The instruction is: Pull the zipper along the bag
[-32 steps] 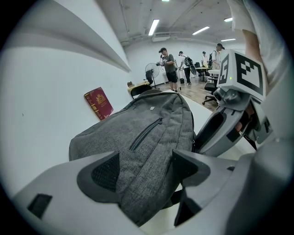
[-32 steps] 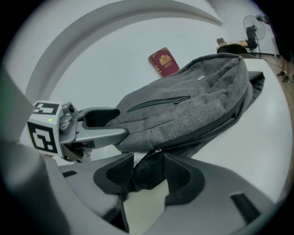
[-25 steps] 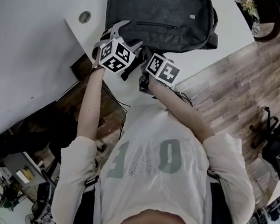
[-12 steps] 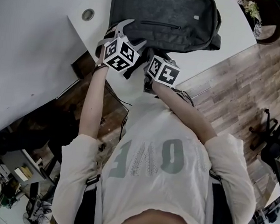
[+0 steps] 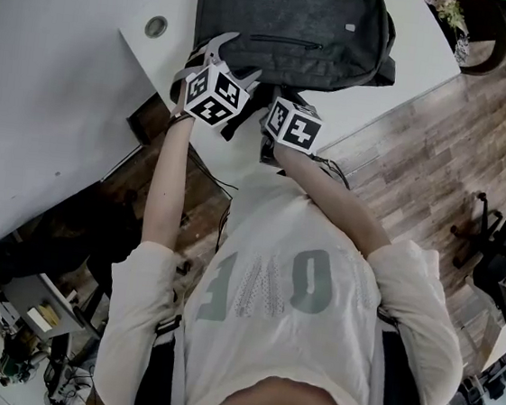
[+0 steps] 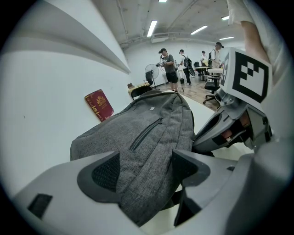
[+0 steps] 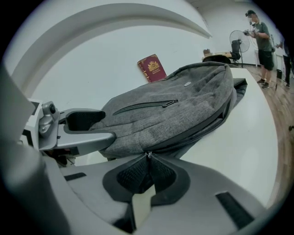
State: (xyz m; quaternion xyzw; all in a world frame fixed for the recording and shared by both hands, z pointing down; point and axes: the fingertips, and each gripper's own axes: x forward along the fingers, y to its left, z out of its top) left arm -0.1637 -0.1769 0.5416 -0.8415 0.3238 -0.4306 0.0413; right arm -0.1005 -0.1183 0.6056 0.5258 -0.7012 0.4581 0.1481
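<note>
A grey backpack (image 5: 296, 25) lies flat on the white table (image 5: 61, 57). My left gripper (image 5: 236, 59) is at its near left corner. In the left gripper view the bag's fabric (image 6: 147, 133) fills the gap between the pads, so my left gripper (image 6: 144, 167) is clamped on that corner. My right gripper (image 5: 272, 99) sits just right of it at the bag's near edge. In the right gripper view the jaws are closing, and the pads of my right gripper (image 7: 148, 161) meet on the small metal zipper pull (image 7: 148, 154). The zipper track (image 7: 202, 131) runs away to the right along the bag's side.
A dark red book (image 7: 151, 68) leans against the wall behind the bag. The table has a round cable hole (image 5: 155, 26), and its edge lies just under the grippers. Beyond it are wooden floor and an office chair (image 5: 493, 247). People stand far off in the room (image 6: 167, 64).
Both grippers stay at the bag's near edge, and only the view shifts slightly.
</note>
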